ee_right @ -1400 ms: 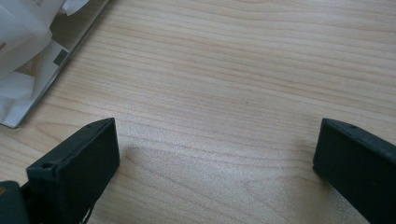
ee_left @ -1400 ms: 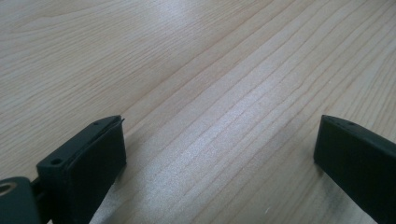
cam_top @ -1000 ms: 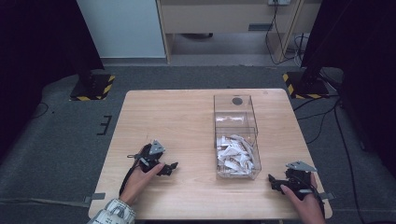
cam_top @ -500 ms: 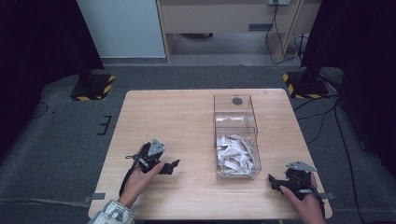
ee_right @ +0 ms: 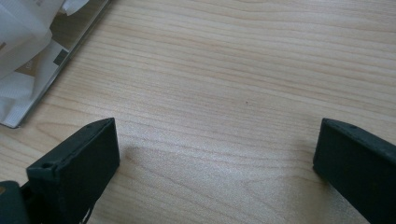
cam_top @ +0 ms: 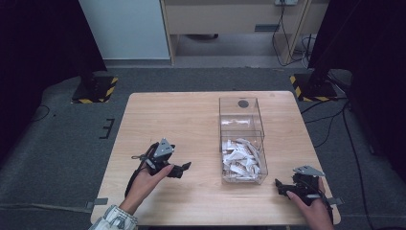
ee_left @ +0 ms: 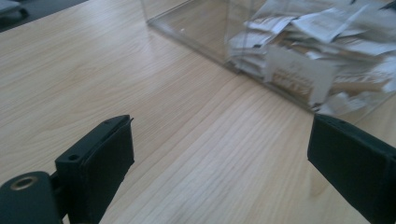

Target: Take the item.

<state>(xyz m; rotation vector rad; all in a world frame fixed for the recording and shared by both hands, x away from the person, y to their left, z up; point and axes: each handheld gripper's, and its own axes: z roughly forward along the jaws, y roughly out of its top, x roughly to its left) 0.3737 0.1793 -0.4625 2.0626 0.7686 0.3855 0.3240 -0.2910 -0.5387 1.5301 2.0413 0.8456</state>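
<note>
A pale wooden table with a light grain [cam_top: 191,120] carries one clear plastic rectangular box [cam_top: 242,139] with an open top, standing right of the table's centre, its long axis running from six to twelve o'clock. The half of the box toward six o'clock is heaped with small white paper sachets [cam_top: 241,157], some with tan printed panels; the half toward twelve o'clock looks nearly bare, with a dark round spot [cam_top: 243,103] showing at its far end. The left gripper [cam_top: 181,168], a black two-jaw tool with a grey three-cornered plate on top, sits low over the table at about eight o'clock from the box, held in the person's left hand [cam_top: 143,184], its tips pointing toward three o'clock at the box and well apart from it. In the left gripper view its jaws stand wide, with bare wood between them and the sachet-filled wall of the box at one o'clock ahead. The right gripper [cam_top: 282,187] lies at about four o'clock from the box, near the table's near edge, held in the right hand [cam_top: 313,213]. In the right gripper view its jaws also stand wide over bare wood, the box's corner at ten o'clock.
</note>
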